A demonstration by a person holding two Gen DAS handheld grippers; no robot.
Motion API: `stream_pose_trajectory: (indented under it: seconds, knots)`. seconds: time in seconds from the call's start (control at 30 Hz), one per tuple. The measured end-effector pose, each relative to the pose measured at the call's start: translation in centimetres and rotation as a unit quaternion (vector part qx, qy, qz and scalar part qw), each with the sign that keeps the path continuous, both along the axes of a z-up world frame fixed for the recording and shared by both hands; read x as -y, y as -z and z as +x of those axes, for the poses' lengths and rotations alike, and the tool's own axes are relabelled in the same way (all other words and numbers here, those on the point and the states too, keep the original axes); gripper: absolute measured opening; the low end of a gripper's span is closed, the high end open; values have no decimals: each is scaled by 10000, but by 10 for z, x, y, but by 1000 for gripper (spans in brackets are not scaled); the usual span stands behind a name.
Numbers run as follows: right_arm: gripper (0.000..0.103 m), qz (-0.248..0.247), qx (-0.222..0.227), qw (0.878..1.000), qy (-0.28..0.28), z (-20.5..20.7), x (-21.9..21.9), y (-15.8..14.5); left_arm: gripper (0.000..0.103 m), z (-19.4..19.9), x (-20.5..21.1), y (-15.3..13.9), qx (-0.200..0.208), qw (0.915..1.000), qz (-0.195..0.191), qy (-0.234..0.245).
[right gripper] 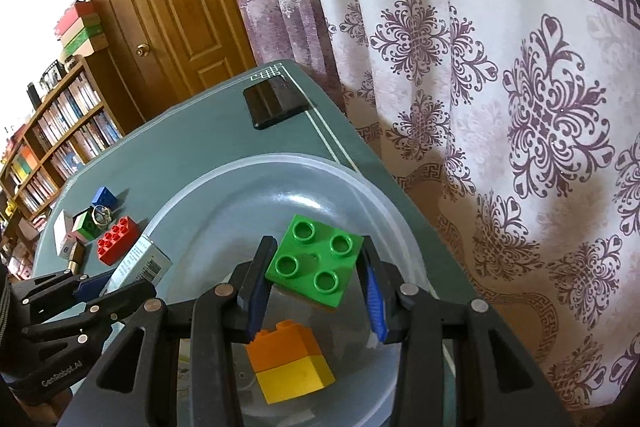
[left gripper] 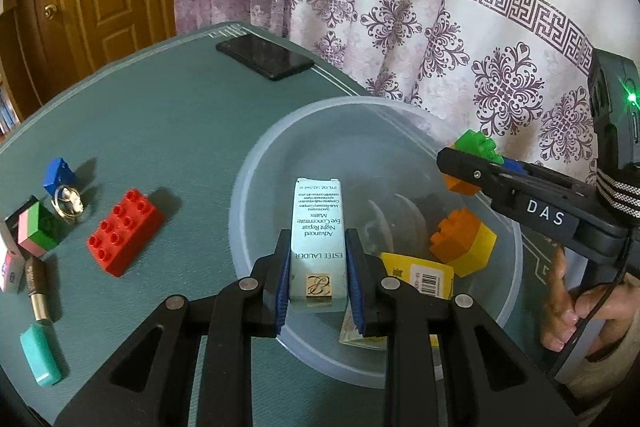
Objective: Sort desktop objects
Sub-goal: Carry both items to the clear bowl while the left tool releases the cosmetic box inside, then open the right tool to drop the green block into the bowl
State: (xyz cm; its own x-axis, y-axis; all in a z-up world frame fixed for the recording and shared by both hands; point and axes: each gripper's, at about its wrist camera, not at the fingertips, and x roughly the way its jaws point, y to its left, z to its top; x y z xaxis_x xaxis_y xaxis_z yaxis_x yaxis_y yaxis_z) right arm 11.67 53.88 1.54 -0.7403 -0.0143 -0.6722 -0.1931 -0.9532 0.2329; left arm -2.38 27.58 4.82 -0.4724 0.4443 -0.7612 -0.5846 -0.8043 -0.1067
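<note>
At lower centre, the left gripper clamps narrowly on a pale cosmetics box above the clear bowl. The right gripper, jaws moderately apart, pinches a green block over the same bowl.

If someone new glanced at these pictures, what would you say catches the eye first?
Two loads held over the clear plastic bowl: the left tongs grip a pale Estee Lauder box, and the right tongs clamp a green block stacked on an orange one. An orange-and-yellow block lies in the bowl; a red brick waits on the green table to its left.
</note>
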Motion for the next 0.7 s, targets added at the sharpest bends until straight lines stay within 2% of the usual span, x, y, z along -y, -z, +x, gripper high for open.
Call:
stream_pose_trajectory:
  seconds: [0.07, 0.13, 0.17, 0.3, 0.7]
  knots:
    - [45, -38, 41, 10000, 39, -1, -2, 1, 37, -2, 0, 1, 84, 10000, 24, -15]
    - [45, -85, 79, 9999, 54, -1, -3, 3, 57, -1, 1, 0, 53, 9999, 57, -71]
    - [46, -107, 86, 9999, 59, -2, -4, 3, 59, -1, 2, -1, 15, 9999, 70, -86]
    - [53, -121, 38, 9999, 69, 0, -4, 1, 61, 1, 4, -6, -116, 9998, 46, -130]
    - [54, -103, -57, 9999, -30, 3, 3, -6, 61, 6, 11, -13, -345, 9990, -49, -266]
